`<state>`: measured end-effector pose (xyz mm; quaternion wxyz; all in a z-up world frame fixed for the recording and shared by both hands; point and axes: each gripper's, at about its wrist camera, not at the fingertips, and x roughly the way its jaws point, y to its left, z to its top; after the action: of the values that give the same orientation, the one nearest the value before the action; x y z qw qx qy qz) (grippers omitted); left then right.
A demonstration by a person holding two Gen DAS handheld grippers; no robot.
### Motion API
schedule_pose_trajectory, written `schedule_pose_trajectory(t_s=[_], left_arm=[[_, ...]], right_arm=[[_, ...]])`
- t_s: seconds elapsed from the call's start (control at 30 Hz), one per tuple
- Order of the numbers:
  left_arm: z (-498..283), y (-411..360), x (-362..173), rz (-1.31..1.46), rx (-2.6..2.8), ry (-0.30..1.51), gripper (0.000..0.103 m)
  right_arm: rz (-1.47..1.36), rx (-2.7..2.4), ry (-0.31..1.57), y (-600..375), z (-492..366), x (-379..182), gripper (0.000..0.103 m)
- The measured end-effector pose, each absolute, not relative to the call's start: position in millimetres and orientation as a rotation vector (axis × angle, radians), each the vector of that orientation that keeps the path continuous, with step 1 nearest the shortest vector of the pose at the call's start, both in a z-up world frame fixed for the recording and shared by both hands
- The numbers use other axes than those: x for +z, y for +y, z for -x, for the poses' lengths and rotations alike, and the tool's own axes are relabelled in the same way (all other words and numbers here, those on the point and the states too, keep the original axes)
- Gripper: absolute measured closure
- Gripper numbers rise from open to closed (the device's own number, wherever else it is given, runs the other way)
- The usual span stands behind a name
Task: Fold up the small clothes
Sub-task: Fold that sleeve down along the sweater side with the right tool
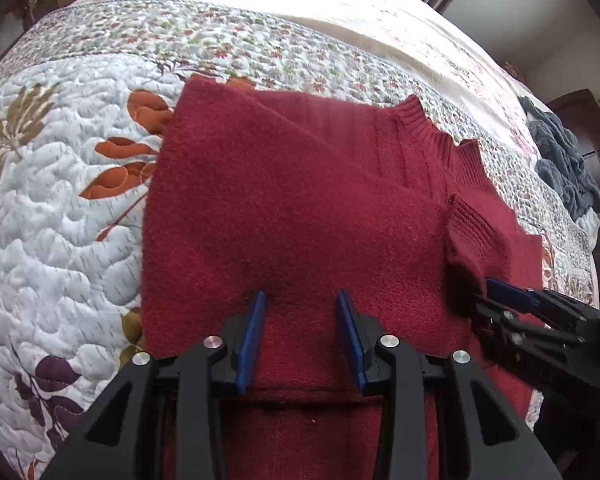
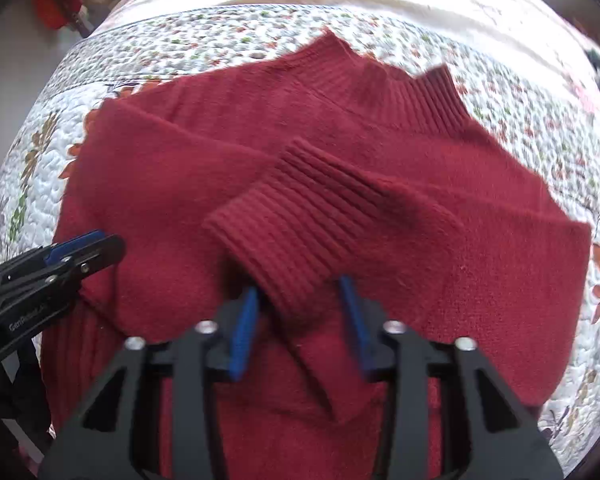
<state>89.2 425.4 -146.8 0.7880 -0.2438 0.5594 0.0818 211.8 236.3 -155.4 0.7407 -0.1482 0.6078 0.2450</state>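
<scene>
The red sweater (image 1: 284,208) lies on the flowery quilt (image 1: 60,216) of the bed. The left claw (image 1: 302,300) is apart above its middle. The right claw (image 2: 300,286) is apart too, with the sweater's ribbed cuff (image 2: 284,220) between its fingers.

Bright daylight overexposes the far quilt (image 1: 340,8) in both views; fisheye corners go black, and the edges blur slightly.
</scene>
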Motion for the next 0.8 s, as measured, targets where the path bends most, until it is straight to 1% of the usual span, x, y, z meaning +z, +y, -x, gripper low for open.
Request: schedule_pose_trajectory(t_s=[0.03, 0.07, 0.27, 0.43, 0.6, 0.63, 0.7, 0.77, 0.8], left_arm=[[-89.2, 424.1, -147.4, 0.515, 0.176, 1.207, 0.066], [-88.8, 424.7, -147.8, 0.508, 0.175, 1.207, 0.066], [-89.8, 425.0, -149.8, 0.511, 0.175, 1.203, 0.066], [-89.8, 422.7, -150.7, 0.509, 0.186, 1.198, 0.066], [-89.7, 419.7, -151.3, 0.503, 0.198, 1.195, 0.065], [-90.0, 419.3, -151.3, 0.500, 0.200, 1.195, 0.065], [-90.7, 418.7, -151.3, 0.494, 0.201, 1.197, 0.065], [-90.8, 419.6, -148.6, 0.504, 0.197, 1.197, 0.065], [-90.2, 420.4, -145.9, 0.514, 0.196, 1.194, 0.065]], right_arm=[[0.286, 0.550, 1.337, 229.9, -213.7, -152.6, 0.082], [0.237, 0.569, 1.344, 222.9, -214.9, -148.3, 0.096], [0.040, 0.525, 1.266, 149.7, -220.9, -106.6, 0.095], [-0.074, 0.476, 1.286, 83.8, -222.3, -107.6, 0.095], [-0.152, 0.442, 1.378, 38.0, -212.3, -143.2, 0.087], [-0.149, 0.433, 1.377, 33.2, -209.5, -146.2, 0.086], [-0.198, 0.444, 1.371, 22.3, -208.3, -149.6, 0.081], [-0.272, 0.456, 1.358, 9.9, -212.0, -147.9, 0.059], [-0.301, 0.462, 1.348, 5.5, -215.4, -146.1, 0.056]])
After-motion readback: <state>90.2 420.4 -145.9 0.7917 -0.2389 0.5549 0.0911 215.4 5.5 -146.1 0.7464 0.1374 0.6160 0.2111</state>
